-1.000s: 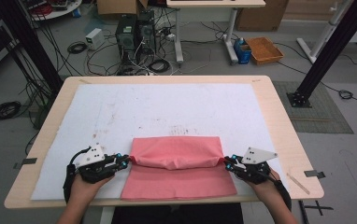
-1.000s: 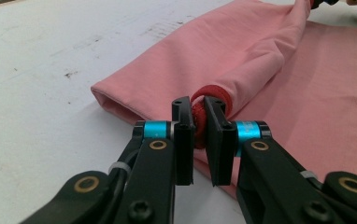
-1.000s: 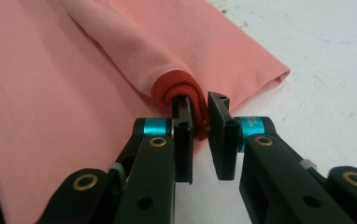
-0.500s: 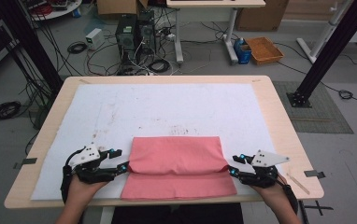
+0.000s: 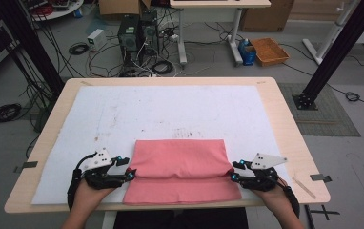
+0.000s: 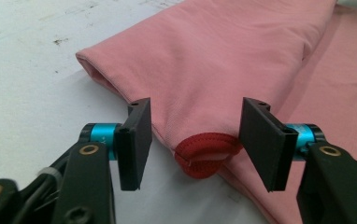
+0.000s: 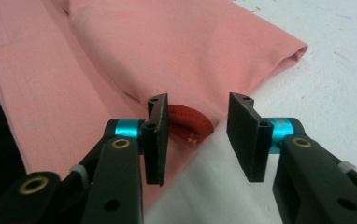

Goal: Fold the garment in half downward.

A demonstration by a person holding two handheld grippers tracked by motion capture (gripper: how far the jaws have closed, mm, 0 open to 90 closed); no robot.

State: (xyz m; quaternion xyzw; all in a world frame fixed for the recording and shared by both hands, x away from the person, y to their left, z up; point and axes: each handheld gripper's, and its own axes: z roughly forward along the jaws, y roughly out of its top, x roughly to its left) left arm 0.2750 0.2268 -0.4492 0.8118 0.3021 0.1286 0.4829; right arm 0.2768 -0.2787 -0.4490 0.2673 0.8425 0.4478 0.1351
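A pink cloth (image 5: 180,162) lies folded on the white mat (image 5: 170,109), its upper layer doubled back over the lower one. My left gripper (image 5: 128,171) sits at the cloth's left edge and is open. In the left gripper view, a red hem loop (image 6: 207,156) lies between the jaws of the left gripper (image 6: 195,140), untouched by the pads. My right gripper (image 5: 235,171) is open at the right edge. In the right gripper view, the red hem (image 7: 190,121) lies just past the left jaw of the right gripper (image 7: 197,135). Both pairs of jaws sprang apart, then have just been closing slightly.
The wooden table (image 5: 289,119) carries the mat, with bare mat beyond the cloth. Tape strips (image 5: 319,177) mark the table's side edges. On the floor behind stand a computer tower (image 5: 128,33), tangled cables, an orange box (image 5: 269,50) and a black frame post (image 5: 330,52).
Both grippers have let go of the cloth's fold and their jaws now stand apart. The raised, bunched fold has settled flat. The hands drew back a little from the cloth's edges.
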